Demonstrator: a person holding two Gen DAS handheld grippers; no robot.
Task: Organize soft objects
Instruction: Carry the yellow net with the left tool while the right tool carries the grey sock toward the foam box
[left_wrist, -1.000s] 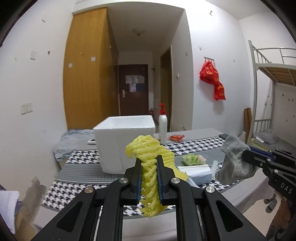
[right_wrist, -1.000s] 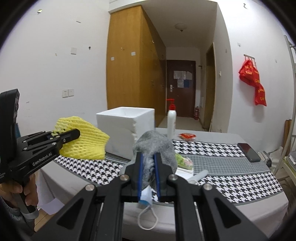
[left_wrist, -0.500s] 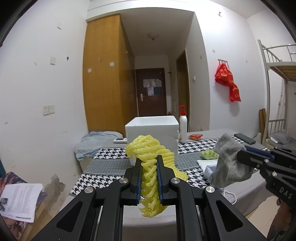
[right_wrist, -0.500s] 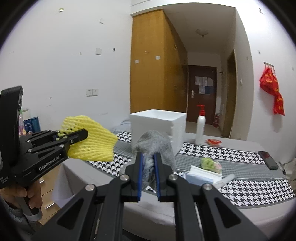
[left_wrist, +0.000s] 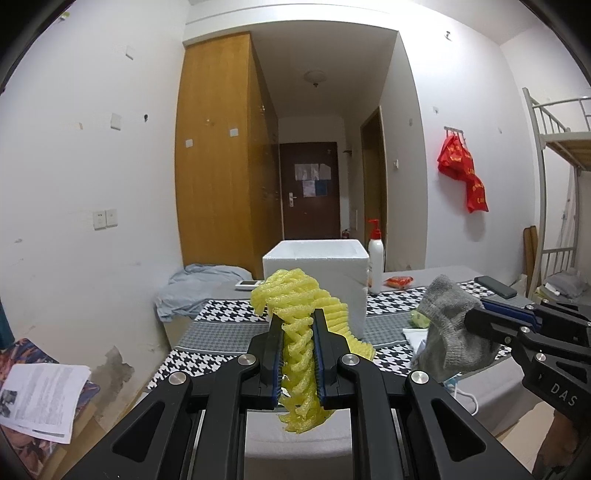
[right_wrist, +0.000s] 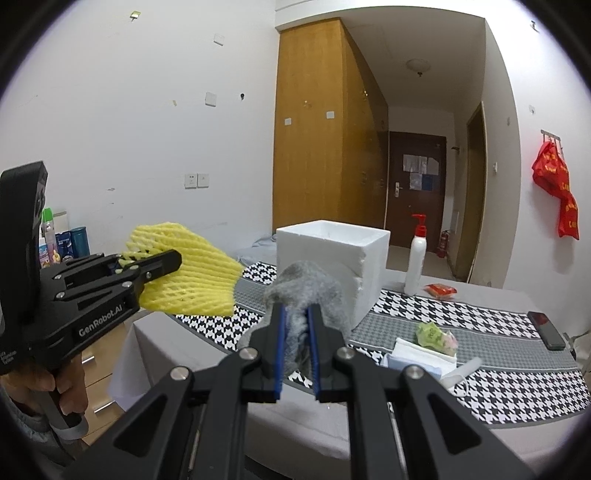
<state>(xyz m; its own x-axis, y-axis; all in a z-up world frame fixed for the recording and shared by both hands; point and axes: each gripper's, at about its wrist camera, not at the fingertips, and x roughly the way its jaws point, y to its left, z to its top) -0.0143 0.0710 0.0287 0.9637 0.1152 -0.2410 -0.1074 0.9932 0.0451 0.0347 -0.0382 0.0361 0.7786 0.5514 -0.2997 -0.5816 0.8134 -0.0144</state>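
Observation:
My left gripper (left_wrist: 298, 325) is shut on a yellow foam fruit net (left_wrist: 300, 354), which bulges above the jaws and hangs below them. It also shows at the left of the right wrist view as the yellow foam net (right_wrist: 192, 280) in the left gripper (right_wrist: 173, 260). My right gripper (right_wrist: 295, 317) is shut on a grey sock (right_wrist: 306, 291); in the left wrist view the grey sock (left_wrist: 448, 332) hangs from the right gripper (left_wrist: 476, 317). Both are held in the air short of the table's near edge. A white foam box (left_wrist: 321, 271) (right_wrist: 332, 258), open on top, stands on the table beyond them.
The table (right_wrist: 498, 391) has a houndstooth cloth. On it lie a pump bottle (right_wrist: 415, 262), a red packet (right_wrist: 439, 290), a phone (right_wrist: 546, 330), a green wrapped item (right_wrist: 430, 332), white tissues (right_wrist: 417, 352) and a face mask. Papers (left_wrist: 44, 398) lie at lower left; a bunk bed (left_wrist: 554, 184) stands right.
Both grippers have drawn back from the table and swung, so the box and table look smaller and farther. The net and the sock stay clamped as before.

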